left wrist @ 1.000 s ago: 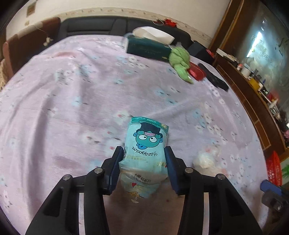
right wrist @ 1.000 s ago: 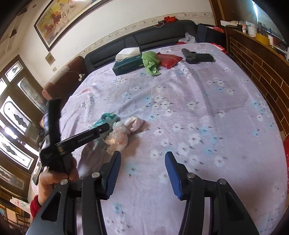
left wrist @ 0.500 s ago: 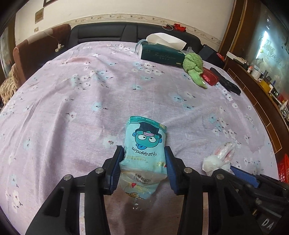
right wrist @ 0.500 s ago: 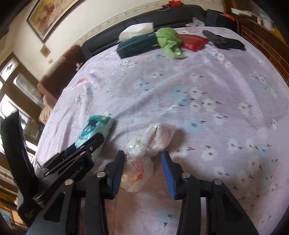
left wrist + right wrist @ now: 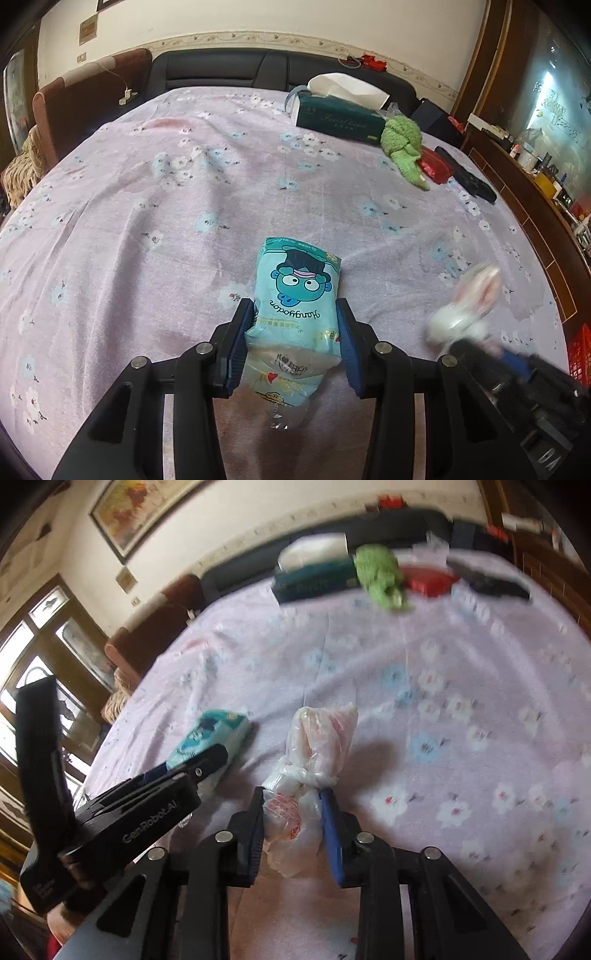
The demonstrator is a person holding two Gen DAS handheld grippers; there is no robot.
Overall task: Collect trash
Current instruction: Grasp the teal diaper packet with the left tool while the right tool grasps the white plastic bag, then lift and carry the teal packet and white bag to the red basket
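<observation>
From the left side, the left claw point(image 5: 295, 339) is pinching the teal cartoon wrapper point(image 5: 297, 295) just as it was a second ago, the packet resting on the flowered bed sheet point(image 5: 166, 206), while the knotted plastic bag point(image 5: 465, 306) blurs at the right. From the right side, the right claw point(image 5: 293, 825), spread wide a second ago, has now pressed onto the knotted plastic bag point(image 5: 314, 760), lifting it off the sheet by its shadow. Both pieces look collected, I'd say, ready for a bin.
</observation>
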